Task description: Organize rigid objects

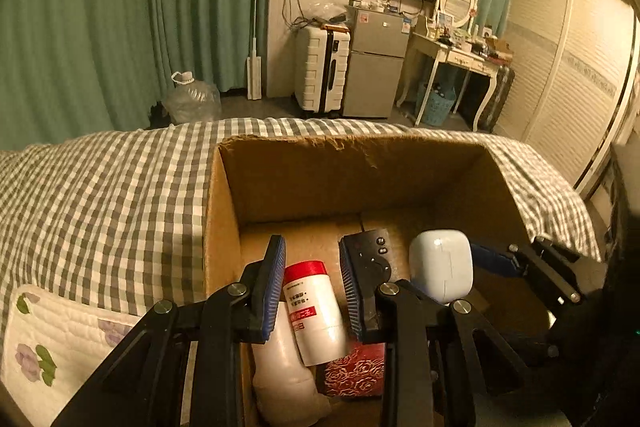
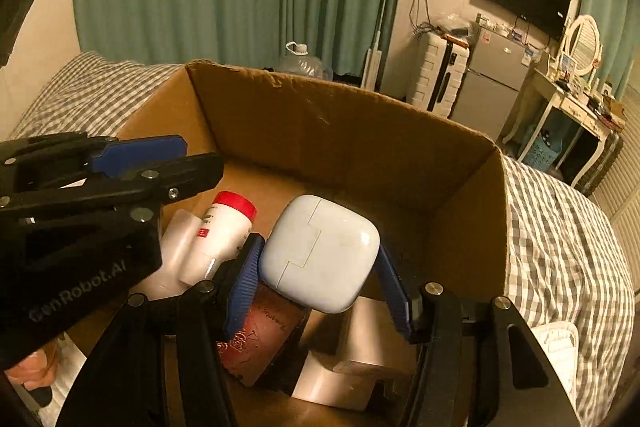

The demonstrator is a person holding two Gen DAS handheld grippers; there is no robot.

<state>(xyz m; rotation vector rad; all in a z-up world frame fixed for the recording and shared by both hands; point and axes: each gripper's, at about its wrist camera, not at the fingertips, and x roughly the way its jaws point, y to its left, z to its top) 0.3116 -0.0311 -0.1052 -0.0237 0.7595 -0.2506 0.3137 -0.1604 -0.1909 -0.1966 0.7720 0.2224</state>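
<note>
Cardboard box (image 1: 288, 179), brown corrugated, open-topped with ragged torn rim, resting on a grey-and-white checked bedcover (image 1: 100, 195); all places below are given relative to this box. Inside, near wall: white cylindrical bottle (image 1: 314, 311), smooth plastic, red ribbed cap, red-and-white label, lying tilted across a larger white plastic container (image 1: 280, 367) with a waisted neck. Beside the bottle: red box (image 1: 354, 371) with embossed rose pattern. Further in, on the floor: black remote control (image 1: 372, 253), flat, with small round buttons. Inside, right of the red box: pale matte block-shaped package (image 2: 340, 379). Above the interior: white rounded case (image 2: 320, 251), glossy hard plastic, pillow-shaped with a stepped seam, pinched from both sides by the right gripper (image 2: 320, 279), its blue ribbed pads (image 2: 244, 283) pressed to the case. Left gripper (image 1: 312, 287), black frame with blue ribbed pads, jaws spread apart over the bottle, touching nothing as far as can be seen. Outside, left of the box on the bedcover: white quilted pad (image 1: 52, 343) with floral print.
</note>
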